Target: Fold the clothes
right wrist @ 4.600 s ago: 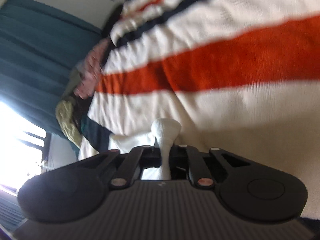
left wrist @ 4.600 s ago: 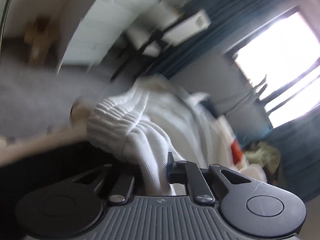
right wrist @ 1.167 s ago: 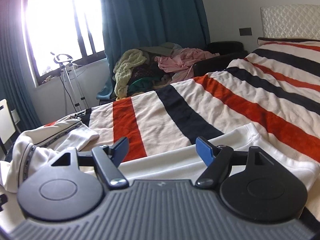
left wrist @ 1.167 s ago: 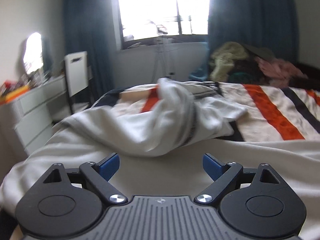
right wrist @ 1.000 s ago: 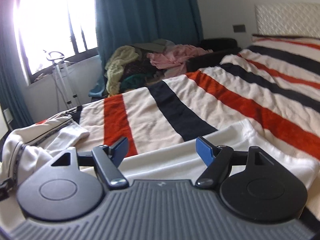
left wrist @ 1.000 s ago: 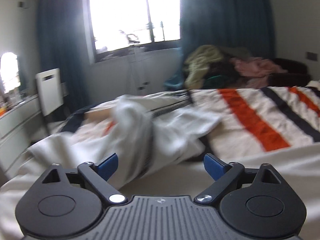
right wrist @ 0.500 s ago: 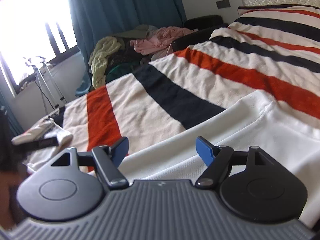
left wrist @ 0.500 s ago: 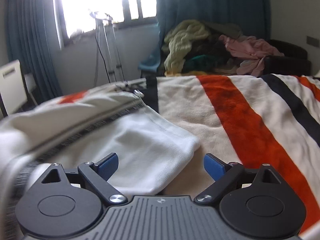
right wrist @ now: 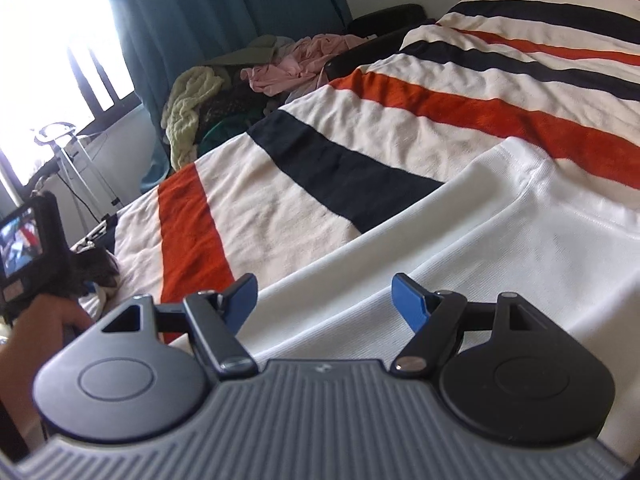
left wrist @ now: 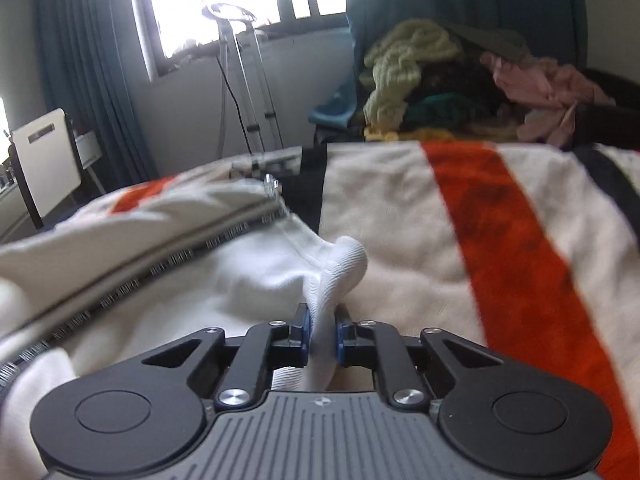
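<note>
A white garment [left wrist: 256, 276] with a grey patterned trim band [left wrist: 160, 268] lies crumpled on the striped blanket [left wrist: 400, 208]. In the left wrist view my left gripper [left wrist: 322, 320] is closing its jaws, and the blue pads pinch a ribbed white corner [left wrist: 344, 260] of that garment between them. In the right wrist view my right gripper [right wrist: 324, 300] hangs open just above another flat stretch of the white garment [right wrist: 500, 248], with nothing between its fingers. A hand [right wrist: 44, 312] holding the left gripper's body shows at the left edge.
The bed's blanket [right wrist: 320, 160] carries orange, navy and cream stripes. A heap of clothes [left wrist: 440, 76] sits beyond the bed's far edge under teal curtains. A metal tripod [left wrist: 244, 80] and a white chair [left wrist: 48, 160] stand by the window.
My left gripper swept right across the garment to its corner, dropped lower and closed on the fabric. The right gripper sank a little, tilted, and stayed open.
</note>
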### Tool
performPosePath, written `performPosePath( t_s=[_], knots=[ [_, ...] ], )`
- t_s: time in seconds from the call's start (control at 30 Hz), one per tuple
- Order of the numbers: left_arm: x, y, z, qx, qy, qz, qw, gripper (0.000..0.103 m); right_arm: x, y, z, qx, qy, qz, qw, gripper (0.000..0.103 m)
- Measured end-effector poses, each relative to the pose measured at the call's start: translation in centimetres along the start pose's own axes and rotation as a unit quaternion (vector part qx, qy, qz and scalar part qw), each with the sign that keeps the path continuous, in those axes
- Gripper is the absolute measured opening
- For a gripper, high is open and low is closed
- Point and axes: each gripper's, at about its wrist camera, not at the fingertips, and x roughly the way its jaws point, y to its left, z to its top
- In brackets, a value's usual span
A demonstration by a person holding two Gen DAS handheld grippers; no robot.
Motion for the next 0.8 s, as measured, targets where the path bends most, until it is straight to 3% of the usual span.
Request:
performPosePath(
  t_s=[0.13, 0.23, 0.3, 0.4, 0.47, 0.5, 0.53, 0.63, 0.7, 0.8],
  knots=[
    [-4.1, -2.3, 1.7, 0.027, -0.043, -0.034, 0.9981, 0.010, -0.2, -1.5, 0.8, 0.037, -0.001, 0.000, 0.999, 0.075],
    [-7.9, -4.4, 3.4, 0.012, -0.075, -0.116, 0.9904, 0.010, -0.3, -2.8, 1.2, 0.073, -0.005, -0.009, 0.997, 0.075],
    [-10.7, -6.0, 4.5, 0.006, -0.096, -0.173, 0.9802, 0.010, -0.2, -3.6, 1.2, 0.092, -0.006, -0.015, 0.996, 0.075],
    [-15.4, -9.1, 5.7, 0.016, -0.125, -0.270, 0.9546, 0.009, 0.0, -4.5, 1.4, 0.111, -0.007, -0.028, 0.993, 0.075],
    [-18.0, -11.0, 5.8, 0.020, -0.126, -0.322, 0.9381, 0.010, -0.2, -4.8, 1.6, 0.114, -0.018, -0.036, 0.993, 0.075],
    [-18.7, -11.8, 5.6, 0.021, -0.118, -0.335, 0.9346, 0.010, -0.3, -4.9, 1.7, 0.116, -0.025, -0.039, 0.992, 0.075],
    [-19.0, -12.5, 5.3, 0.023, -0.108, -0.343, 0.9330, 0.011, -0.4, -5.2, 1.7, 0.121, -0.030, -0.040, 0.991, 0.075],
    [-18.4, -12.6, 3.6, 0.029, -0.070, -0.352, 0.9330, 0.028, -0.4, -5.9, 1.8, 0.139, -0.033, -0.041, 0.989, 0.075],
    [-18.1, -9.9, 1.9, 0.010, -0.054, -0.347, 0.9363, 0.050, -0.4, -6.4, 1.9, 0.148, -0.032, -0.038, 0.988, 0.075],
    [-17.7, -4.0, -1.0, -0.025, -0.029, -0.332, 0.9424, 0.058, -0.5, -6.7, 2.0, 0.161, -0.033, -0.025, 0.986, 0.076]
  ],
)
